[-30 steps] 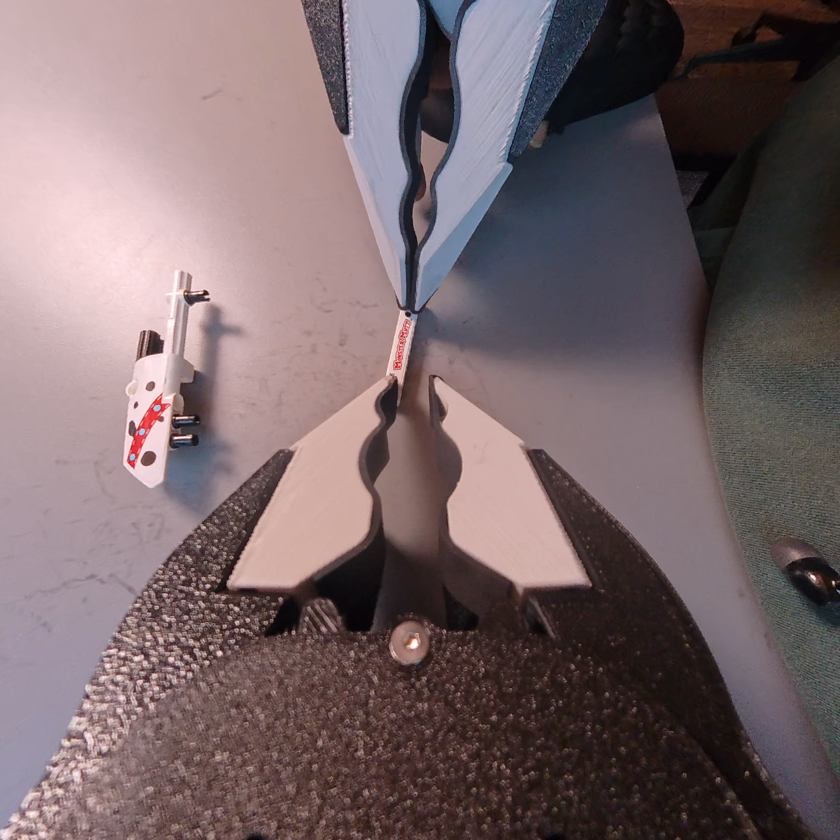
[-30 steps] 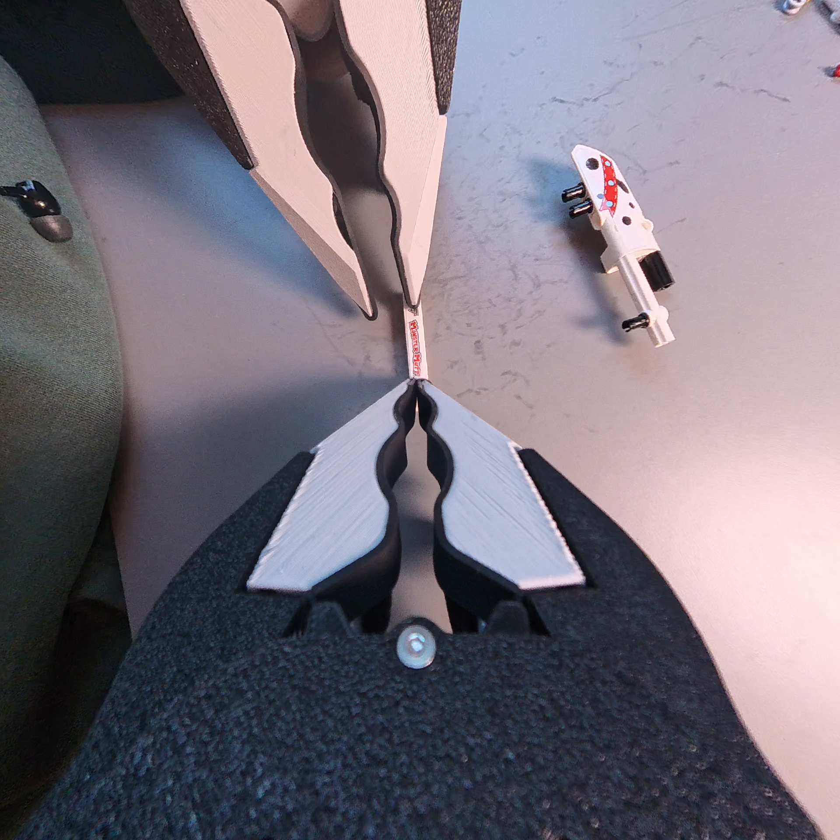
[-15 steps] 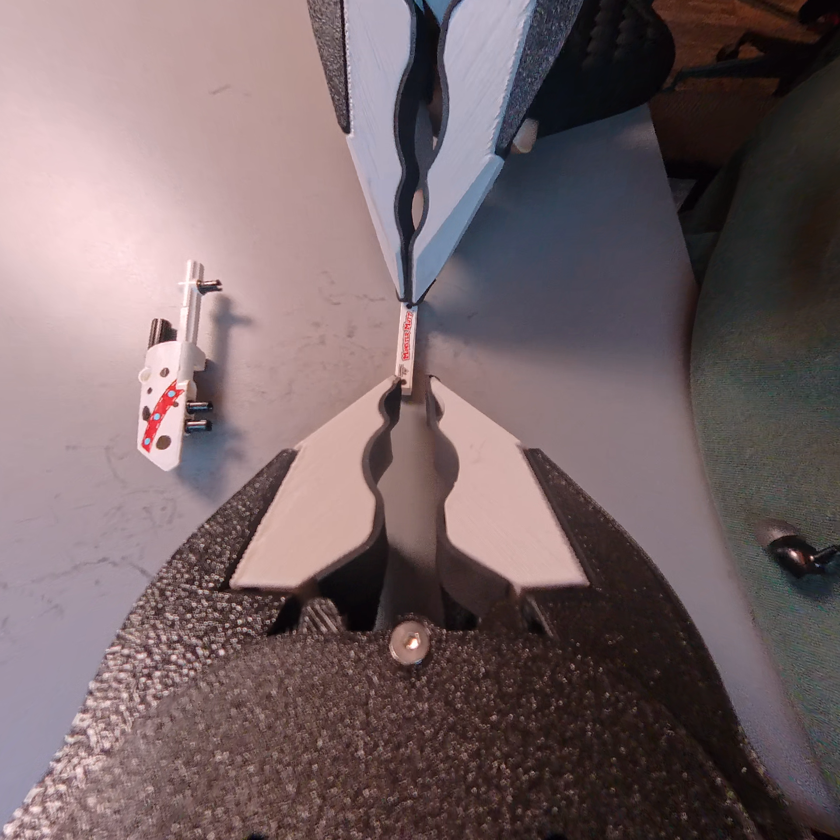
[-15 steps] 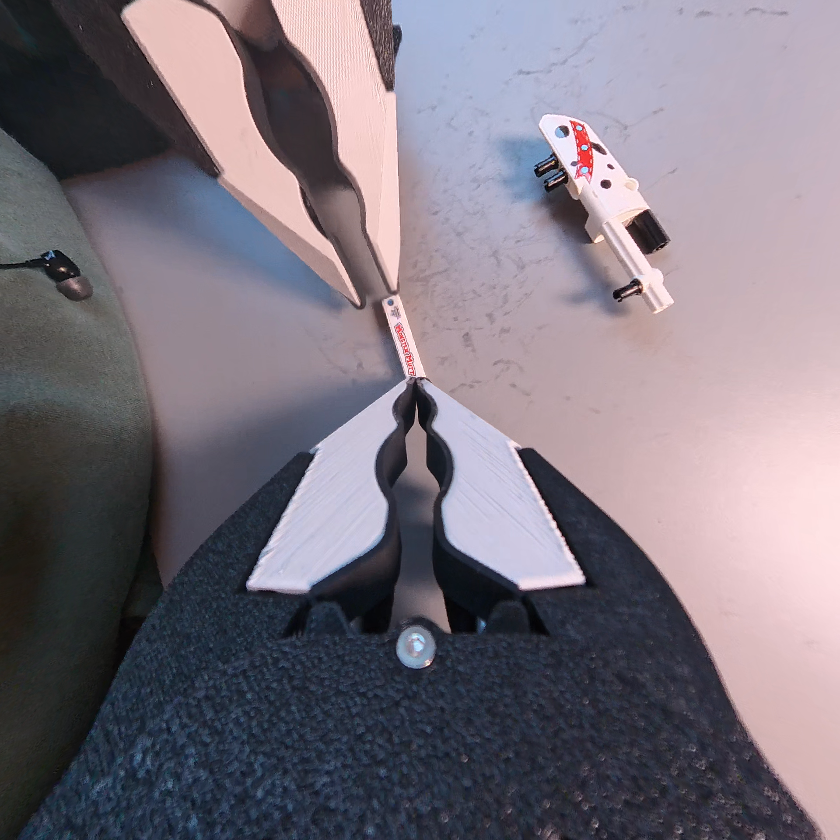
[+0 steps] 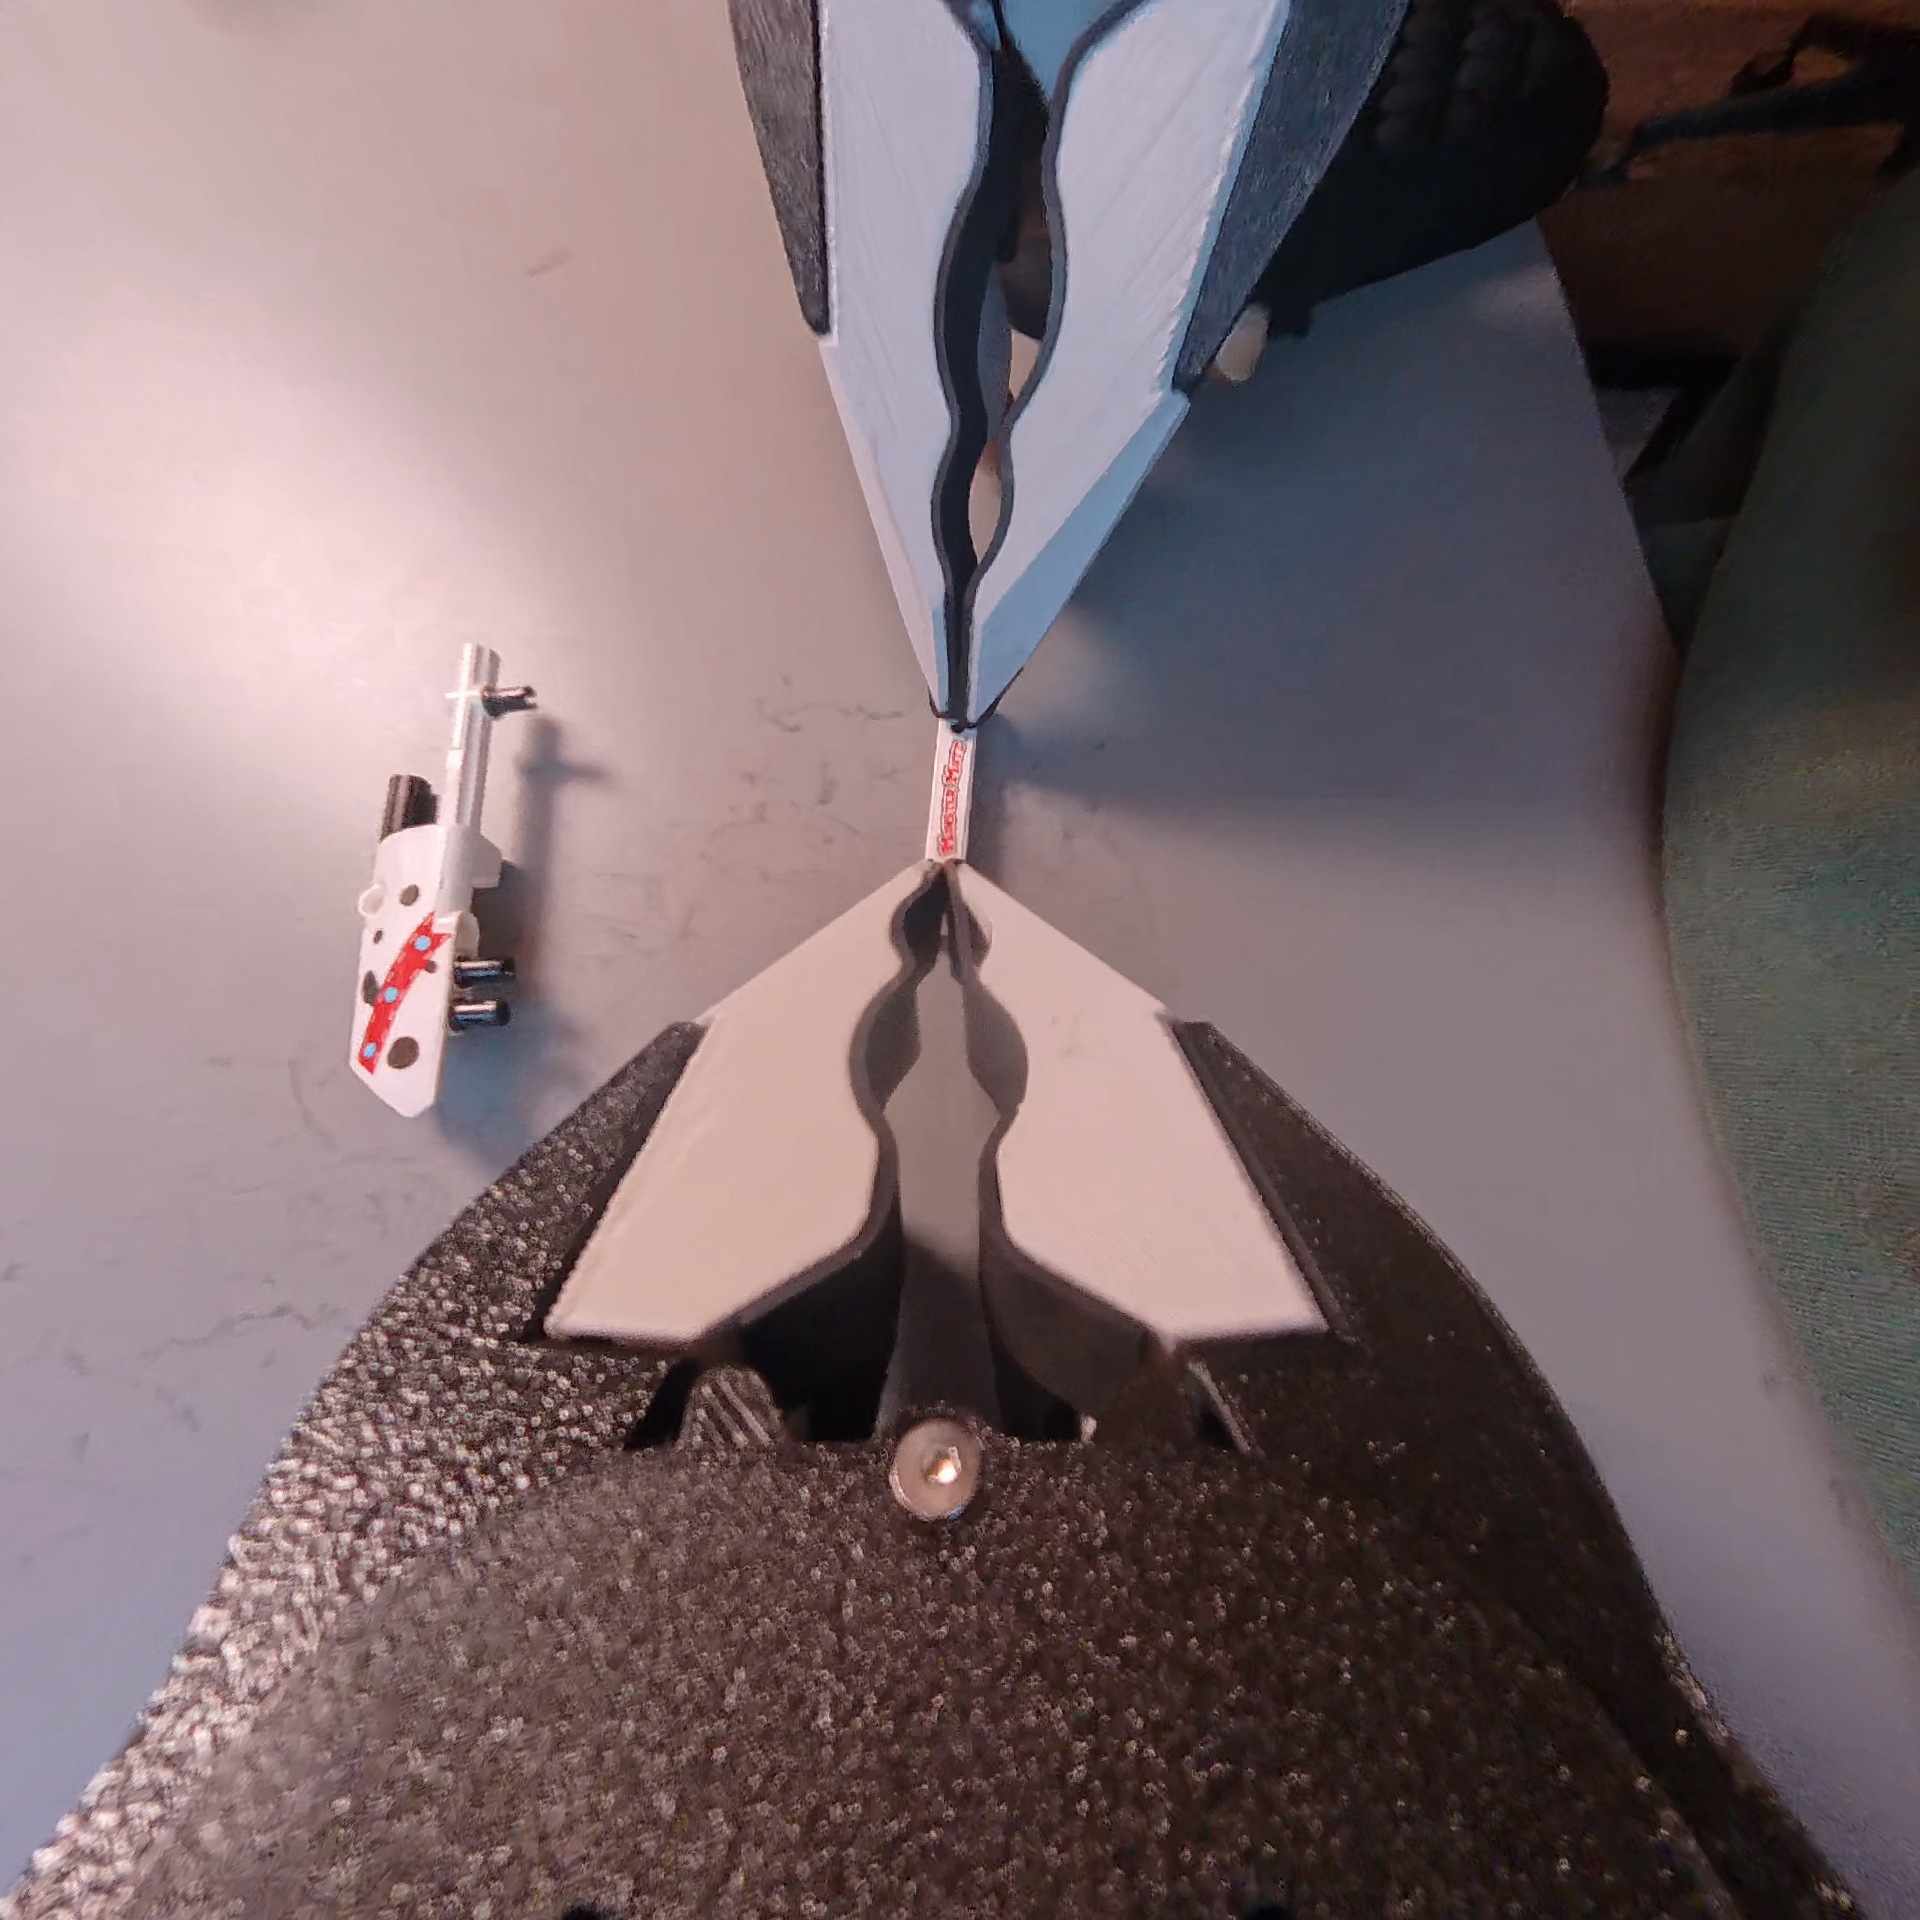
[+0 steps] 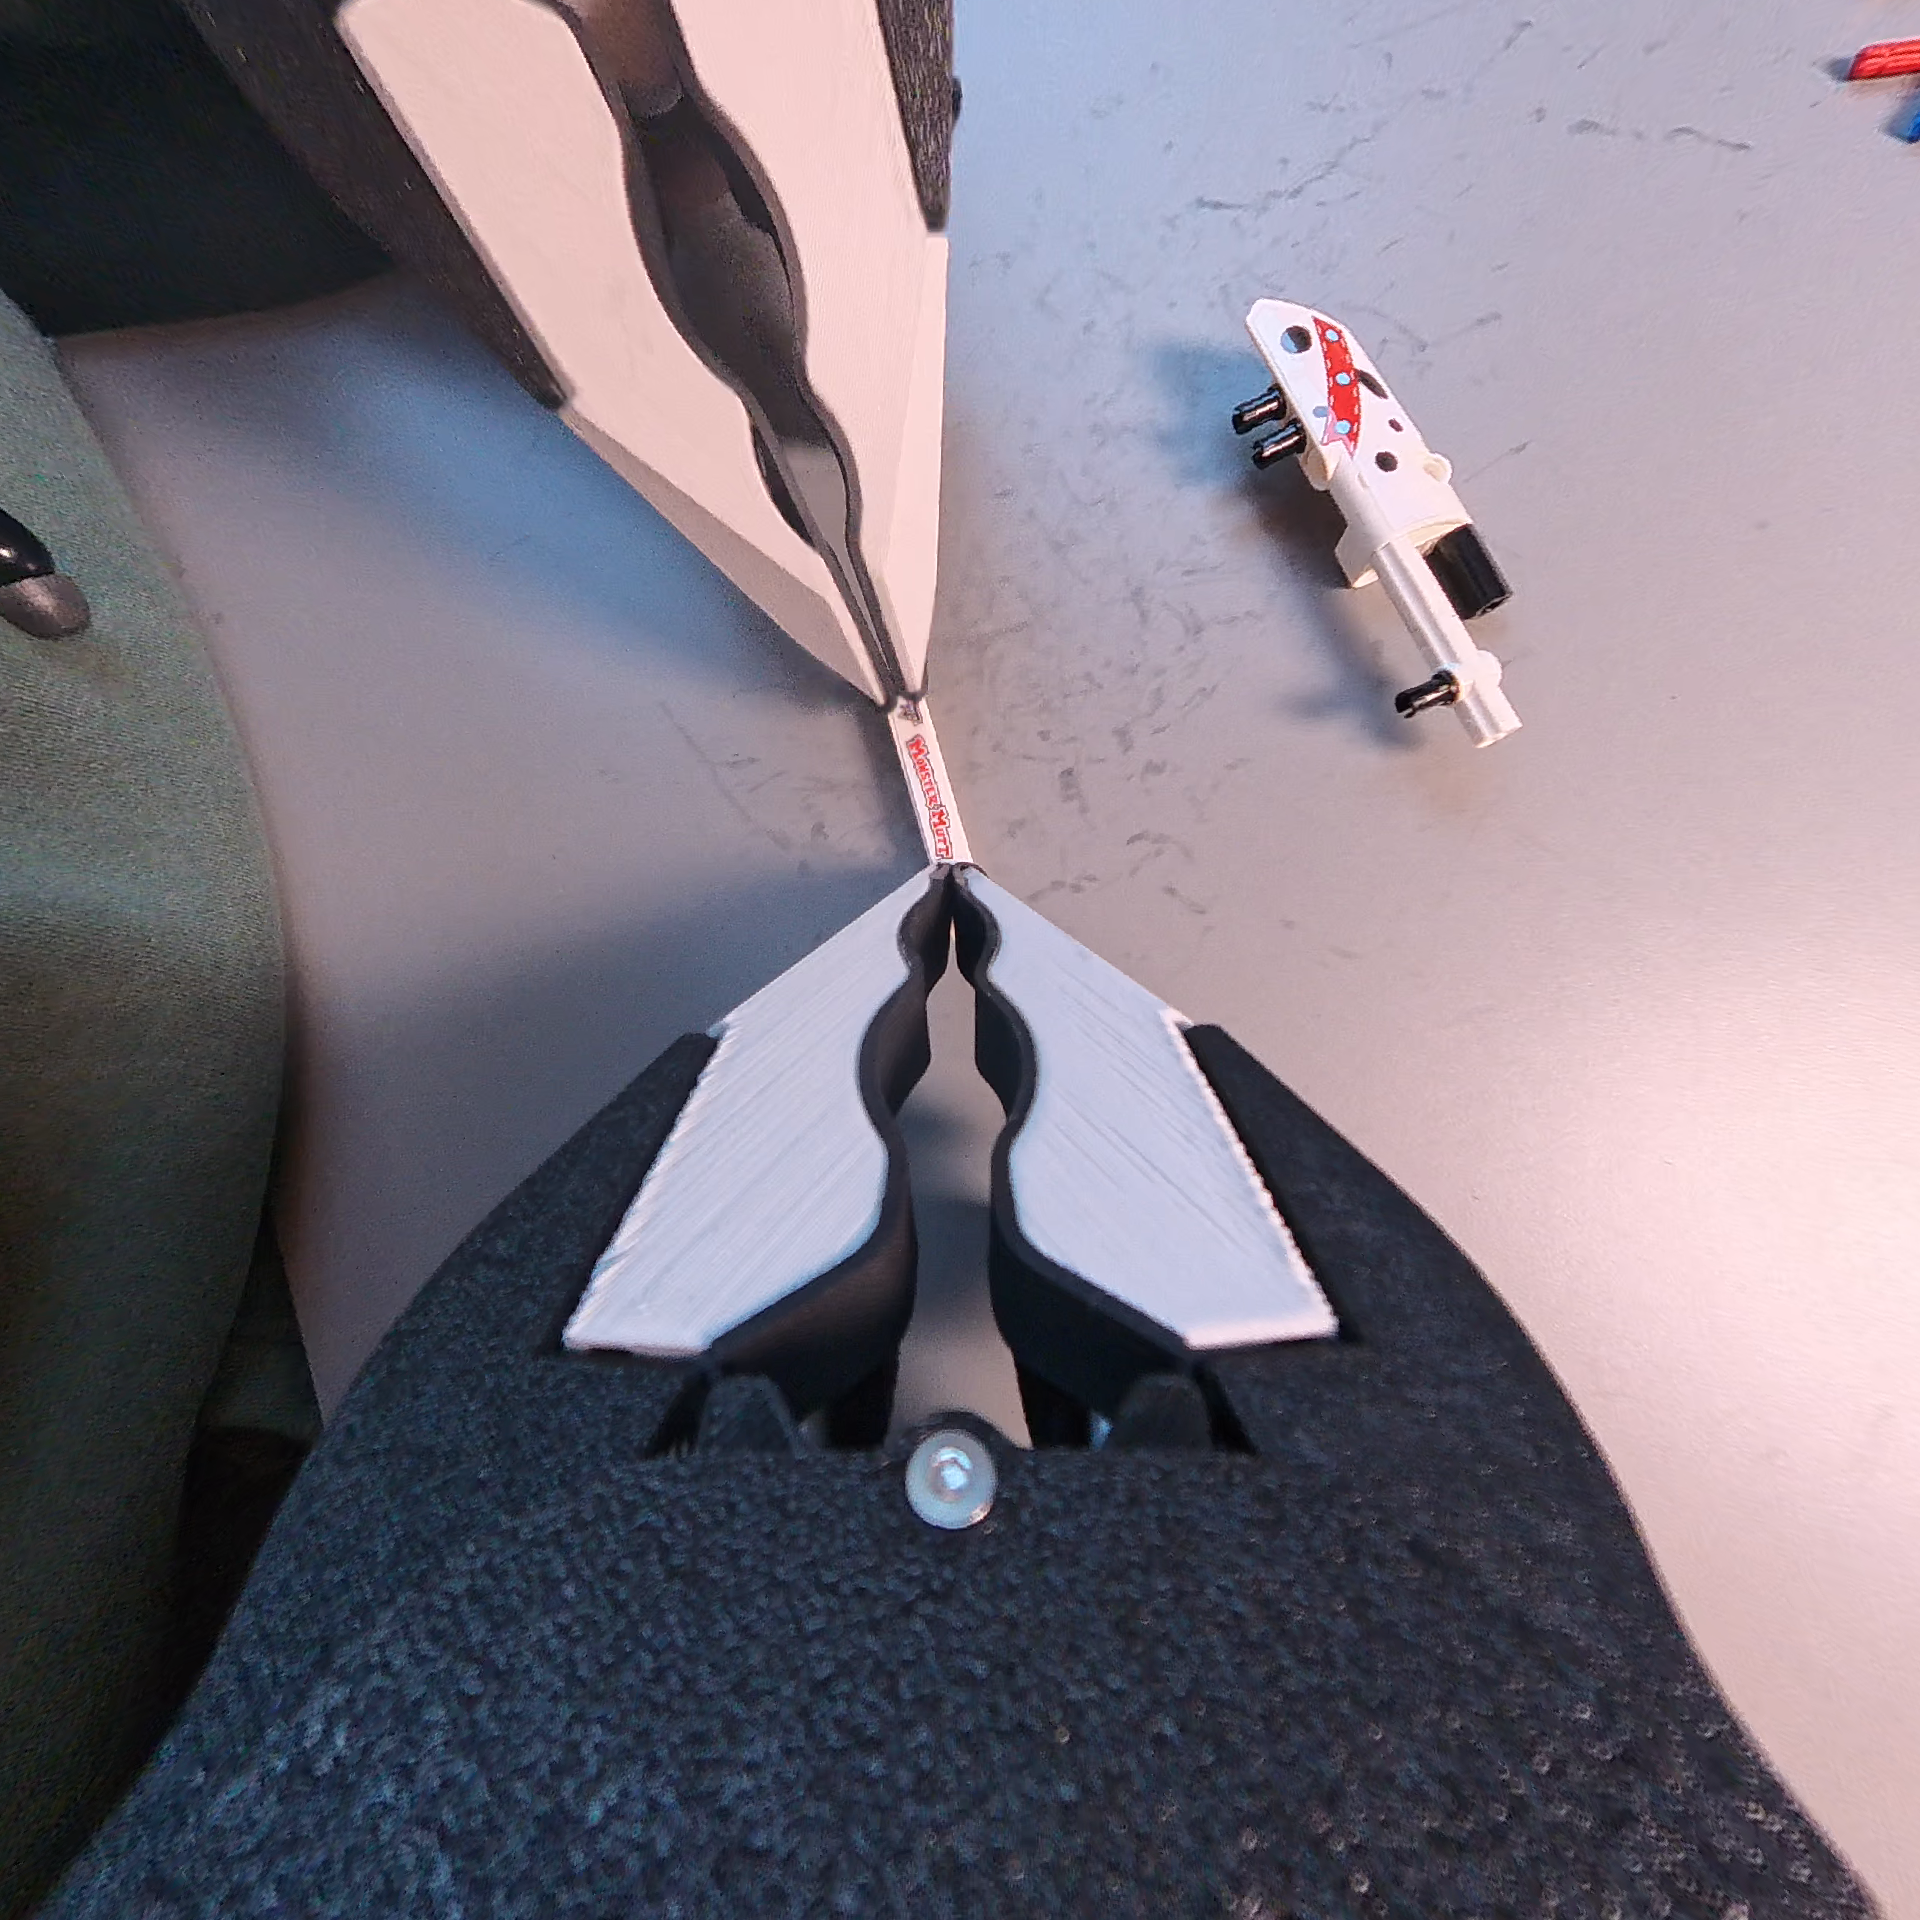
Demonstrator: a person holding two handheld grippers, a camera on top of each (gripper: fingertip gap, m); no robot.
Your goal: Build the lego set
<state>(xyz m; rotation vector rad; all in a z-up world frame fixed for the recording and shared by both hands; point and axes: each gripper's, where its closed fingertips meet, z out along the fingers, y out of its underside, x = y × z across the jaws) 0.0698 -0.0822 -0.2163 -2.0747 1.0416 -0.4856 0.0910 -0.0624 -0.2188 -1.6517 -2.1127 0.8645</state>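
- The left gripper (image 5: 948,883), nearest in its own view, has its 2 fingers pinched together on the near end of a thin white strip (image 5: 951,795), which looks like a sticker for the set.
- The right gripper (image 6: 948,881) is closed the same way on the strip's opposite end (image 6: 933,795), so the strip spans the short gap between the 2 tips.
- In each view the other gripper comes in from straight ahead, tip to tip. My guess is that holding both ends keeps the strip taut and flat, off the table (image 5: 260,364), either to hand it over or to line it up before sticking.
- The strip carries small red printed lettering along its length; I leave the wording out.
- Ahead and to the left of the left gripper, well apart from the strip, lies a white lego piece (image 5: 416,935) with black spots, a red band, black pins and a short white rod. It rests untouched on the grey table, likely the part awaiting the sticker.
- From the right gripper the same piece (image 6: 1371,499) sits ahead and to the right.
- Farthest off, red and blue bits (image 6: 1886,78) lie at the table's far corner.
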